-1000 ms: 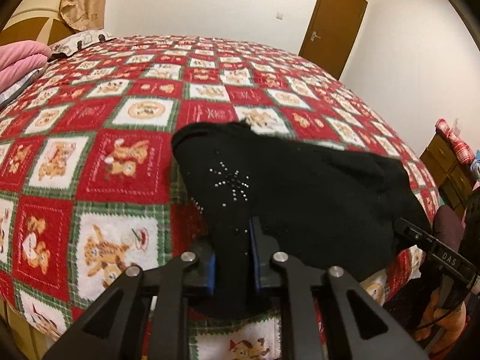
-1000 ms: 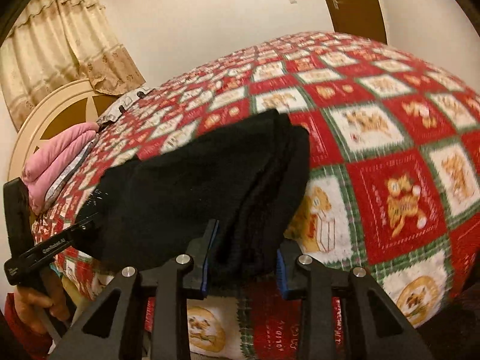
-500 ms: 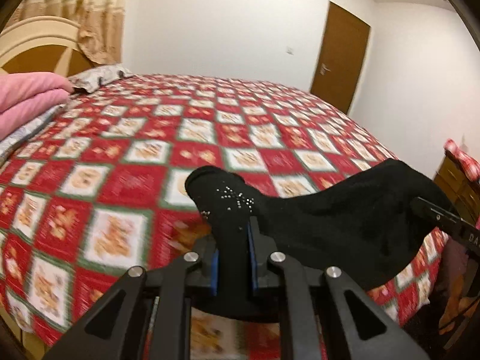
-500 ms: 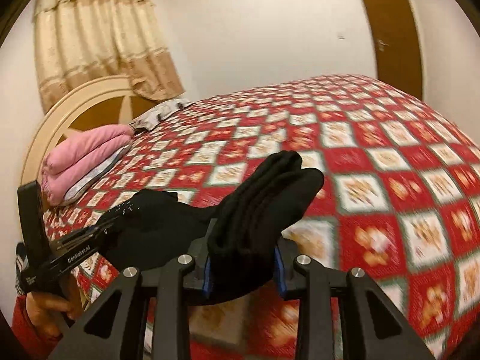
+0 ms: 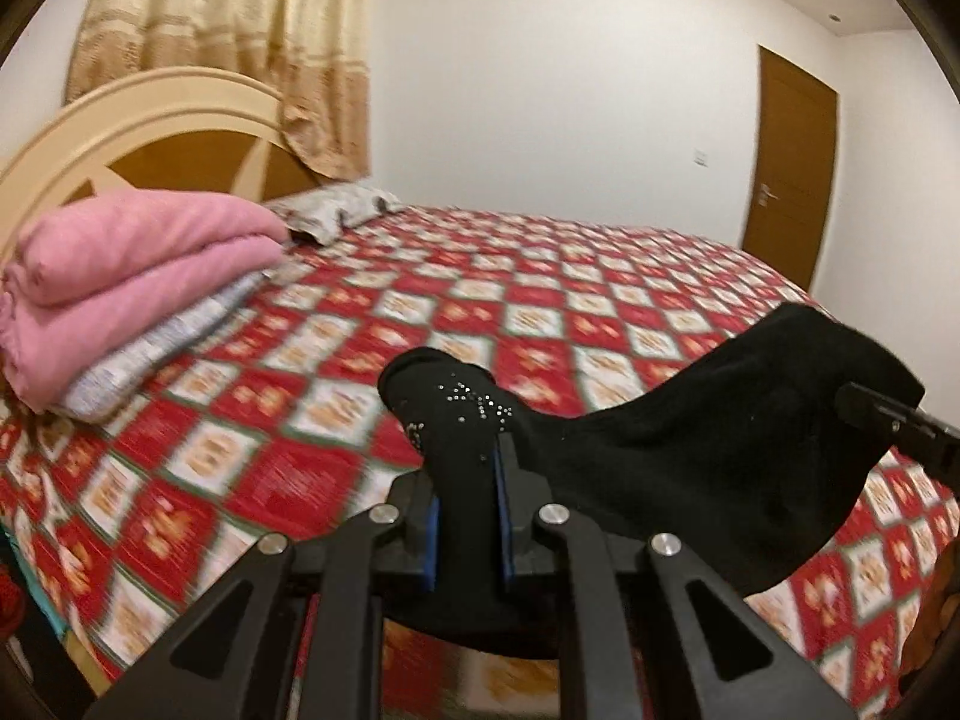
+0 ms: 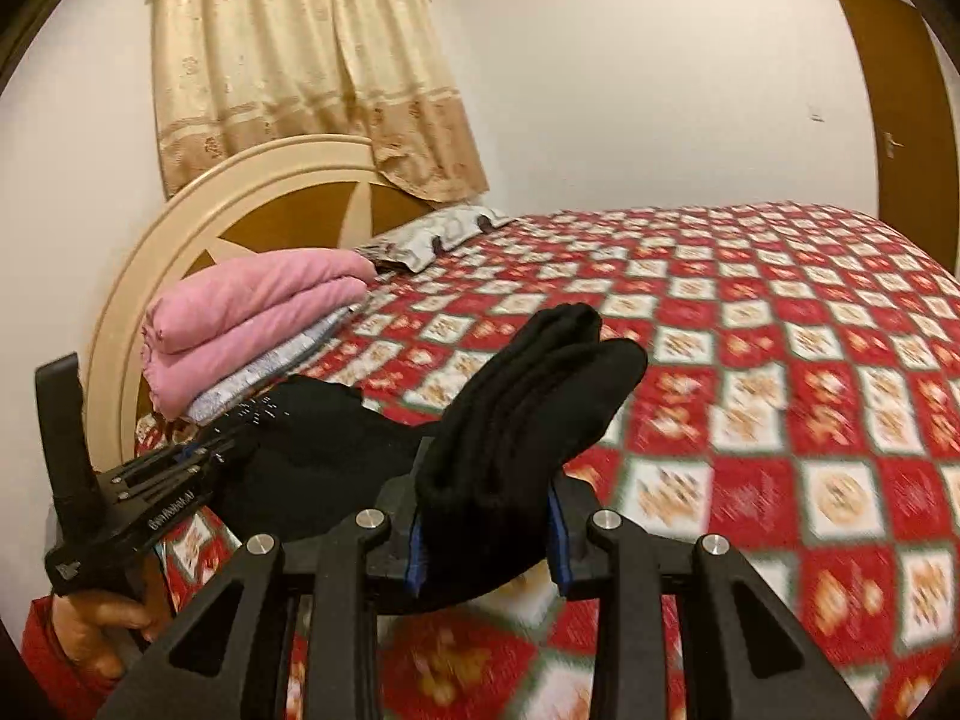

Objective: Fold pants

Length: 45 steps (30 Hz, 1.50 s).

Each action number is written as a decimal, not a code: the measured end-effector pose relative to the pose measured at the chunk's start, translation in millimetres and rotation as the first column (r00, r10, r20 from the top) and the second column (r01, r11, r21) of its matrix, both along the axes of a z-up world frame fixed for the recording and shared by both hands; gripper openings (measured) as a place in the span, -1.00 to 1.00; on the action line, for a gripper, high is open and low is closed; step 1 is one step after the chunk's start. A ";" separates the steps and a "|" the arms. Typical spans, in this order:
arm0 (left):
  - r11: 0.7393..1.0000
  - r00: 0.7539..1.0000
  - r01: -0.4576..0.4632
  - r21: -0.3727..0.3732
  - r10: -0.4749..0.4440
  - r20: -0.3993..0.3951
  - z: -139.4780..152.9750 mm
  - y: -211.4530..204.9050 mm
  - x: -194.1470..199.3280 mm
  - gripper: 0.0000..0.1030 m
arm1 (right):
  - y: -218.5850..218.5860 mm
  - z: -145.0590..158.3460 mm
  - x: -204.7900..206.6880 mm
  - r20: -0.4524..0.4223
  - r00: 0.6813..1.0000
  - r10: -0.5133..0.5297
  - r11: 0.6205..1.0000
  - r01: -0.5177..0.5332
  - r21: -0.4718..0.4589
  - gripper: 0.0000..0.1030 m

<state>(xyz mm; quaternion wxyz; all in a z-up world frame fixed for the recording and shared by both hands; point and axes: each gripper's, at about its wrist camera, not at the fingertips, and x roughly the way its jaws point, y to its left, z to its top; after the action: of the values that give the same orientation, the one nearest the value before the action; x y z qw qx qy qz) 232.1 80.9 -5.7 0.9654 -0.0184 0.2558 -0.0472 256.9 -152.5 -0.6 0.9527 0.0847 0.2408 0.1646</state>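
Pink blanket stack beside headboard; quilt bare ahead.

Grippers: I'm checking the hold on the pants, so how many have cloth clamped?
2. The left gripper pinches the studded end of the black pants; the right gripper clamps the thicker bunched end. Nothing hides either grip.

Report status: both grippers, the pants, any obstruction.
Left gripper and right gripper both shut on black pants, slung between them above bedspread. Nothing in the way.
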 end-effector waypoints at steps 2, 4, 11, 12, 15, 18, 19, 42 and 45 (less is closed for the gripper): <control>0.999 0.999 -0.028 0.022 0.027 0.021 1.0 10.3 9.3 -0.72 | 5.0 -9.2 15.3 -0.012 1.000 0.001 1.000 -0.001 0.012 -0.38; 0.998 0.999 -0.046 0.050 0.045 0.022 -7.0 14.9 17.0 -0.72 | 5.6 -30.6 34.0 -0.056 0.998 -0.007 1.000 0.008 0.027 -0.38; 0.996 0.985 -0.060 0.071 0.071 -0.155 -84.2 19.3 37.7 -0.72 | -12.0 -118.0 54.8 -0.259 0.965 -0.042 0.998 0.052 0.032 -0.38; 0.996 0.982 -0.063 0.071 0.074 -0.171 -91.7 21.2 37.6 -0.70 | -14.8 -124.3 54.1 -0.273 0.961 -0.040 0.998 0.052 0.039 -0.37; 0.995 0.975 -0.069 0.065 0.081 -0.207 -107.7 26.6 36.1 -0.47 | -16.2 -134.0 51.5 -0.278 0.960 -0.042 0.998 0.054 0.036 -0.34; 0.987 0.978 -0.072 0.143 0.098 -0.184 -111.4 21.5 32.3 -0.08 | -16.9 -135.3 54.0 -0.283 0.958 -0.055 0.998 0.065 0.025 -0.12; 0.978 0.978 -0.087 0.190 0.121 -0.173 -110.9 19.3 31.5 0.04 | -18.9 -136.0 55.4 -0.290 0.955 -0.069 0.997 0.078 0.020 0.07; 0.977 0.994 -0.112 0.181 0.112 0.009 -52.8 -2.7 -3.8 0.57 | 29.7 -104.4 22.9 -0.166 0.978 -0.126 0.977 0.093 -0.194 -0.51; 0.984 0.995 -0.073 0.164 0.082 -0.049 -69.2 -14.3 9.3 0.57 | 21.0 -118.8 24.2 -0.198 0.971 -0.132 0.980 0.098 -0.173 -0.51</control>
<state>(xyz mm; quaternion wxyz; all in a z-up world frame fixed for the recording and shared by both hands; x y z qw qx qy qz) 241.4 66.5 -74.8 0.9573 0.0490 0.2846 0.0117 281.1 -131.5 -119.3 0.9339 0.0376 0.3468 0.0791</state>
